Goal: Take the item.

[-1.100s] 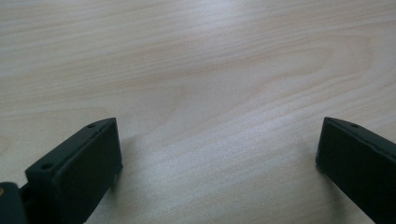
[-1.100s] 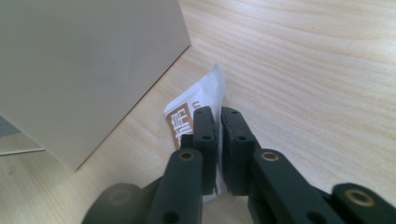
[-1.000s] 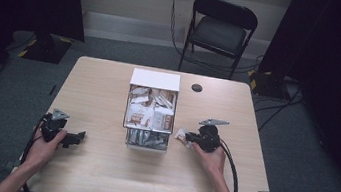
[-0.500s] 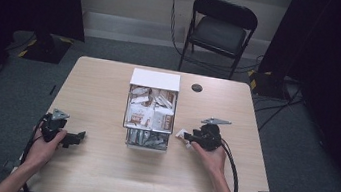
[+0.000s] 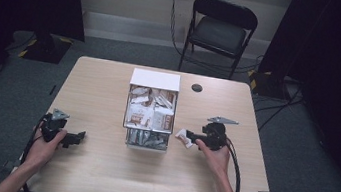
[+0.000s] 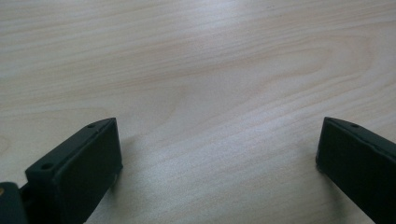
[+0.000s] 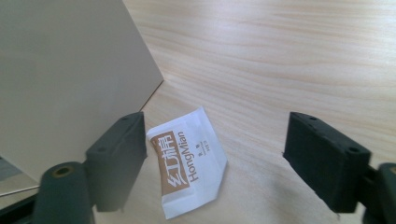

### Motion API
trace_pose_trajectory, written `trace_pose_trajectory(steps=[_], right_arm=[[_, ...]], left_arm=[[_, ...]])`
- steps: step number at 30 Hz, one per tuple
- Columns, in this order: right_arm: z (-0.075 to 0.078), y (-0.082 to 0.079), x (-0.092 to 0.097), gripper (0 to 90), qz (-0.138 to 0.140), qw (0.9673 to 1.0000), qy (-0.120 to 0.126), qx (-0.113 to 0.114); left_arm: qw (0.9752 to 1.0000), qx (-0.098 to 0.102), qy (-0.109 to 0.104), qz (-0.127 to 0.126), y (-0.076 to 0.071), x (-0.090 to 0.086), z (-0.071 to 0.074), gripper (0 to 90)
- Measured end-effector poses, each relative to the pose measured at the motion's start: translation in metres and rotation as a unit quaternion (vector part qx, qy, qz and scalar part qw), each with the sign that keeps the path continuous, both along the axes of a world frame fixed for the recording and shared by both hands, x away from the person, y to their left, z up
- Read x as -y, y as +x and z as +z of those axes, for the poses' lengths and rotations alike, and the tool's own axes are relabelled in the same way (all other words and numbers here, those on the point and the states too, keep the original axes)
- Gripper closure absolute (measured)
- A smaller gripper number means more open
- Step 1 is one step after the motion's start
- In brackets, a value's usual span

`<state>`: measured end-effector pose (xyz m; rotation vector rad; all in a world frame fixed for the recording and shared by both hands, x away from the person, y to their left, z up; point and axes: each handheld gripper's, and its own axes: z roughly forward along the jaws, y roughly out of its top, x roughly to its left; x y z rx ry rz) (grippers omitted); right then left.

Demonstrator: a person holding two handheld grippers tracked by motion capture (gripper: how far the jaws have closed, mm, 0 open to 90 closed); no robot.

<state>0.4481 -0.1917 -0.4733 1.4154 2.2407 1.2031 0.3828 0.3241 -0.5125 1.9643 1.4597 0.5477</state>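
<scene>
One sachet (image 7: pixel 189 161) is being left flat on the bench (image 5: pixel 96 176) just right of the box (image 5: pixel 149 118), between the right gripper (image 7: pixel 212 154)'s just-opening, spread jaws, nearer one jaw; the left gripper (image 6: pixel 215 154) is being held spread, well apart.

Sachet lying loose on my table beside the box

I am looking at a small white sachet (image 7: pixel 189 161) with a brown panel printed "HongMian" and Chinese characters; it is lying flat on the pale wooden table (image 7: pixel 289 56), one corner creased, slightly askew. In the high view the sachet (image 5: pixel 183 137) is sitting just beside the right wall of the box (image 5: pixel 155 80) holding similar packets, near its front corner.
</scene>
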Motion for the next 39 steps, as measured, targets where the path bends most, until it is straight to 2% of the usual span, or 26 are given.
trace_pose_trajectory(steps=[4,7,14,19,24,30,39], right_arm=[[0.009,-0.005,0.005,16.6,-0.007,0.9999,0.008,0.003],[0.016,-0.011,0.007,15.5,-0.007,0.9999,0.002,0.010],[0.031,-0.025,0.013,15.5,-0.010,0.9997,0.008,0.020],[0.038,-0.037,0.026,16.5,-0.013,0.9988,0.039,0.024],[0.045,-0.049,0.039,16.5,-0.025,0.9983,0.043,0.030],[0.050,-0.061,0.055,17.4,-0.051,0.9982,0.019,0.028],[0.038,-0.070,0.083,20.1,-0.090,0.9959,-0.008,-0.001]], left_arm=[[1.0000,0.000,0.000,0.000,0.000,0.000,0.000,0.0],[1.0000,0.000,0.000,0.000,0.000,0.000,0.000,0.0],[1.0000,0.000,0.000,0.000,0.000,0.000,0.000,0.0],[1.0000,0.000,0.000,0.000,0.000,0.000,0.000,0.0],[1.0000,0.000,0.000,0.000,0.000,0.000,0.000,0.0],[1.0000,0.000,0.000,0.000,0.000,0.000,0.000,0.0],[1.0000,0.000,0.000,0.000,0.000,0.000,0.000,0.0]])
